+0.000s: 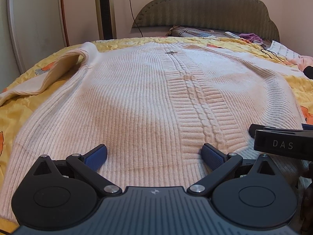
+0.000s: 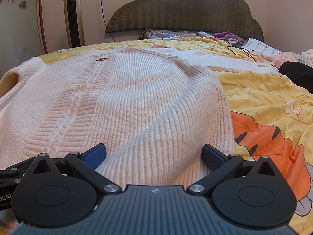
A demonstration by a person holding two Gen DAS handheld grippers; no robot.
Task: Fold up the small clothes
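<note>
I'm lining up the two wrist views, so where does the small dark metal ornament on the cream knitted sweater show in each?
Left wrist view: the small dark metal ornament sits upper centre, at the far end of the sweater's cable-knit band.
Right wrist view: it sits upper left, atop the same band.
Shared landmark: the grey scalloped padded headboard behind the bed.

Cream ribbed knit sweater (image 1: 121, 98) lies flat, spread out on the yellow quilt (image 2: 264, 90), hem nearest, neckline far. Cable braid runs up the centre; small metal charm (image 1: 170, 52) near the collar. One sleeve folded diagonally across the body, the other bent outward
</note>
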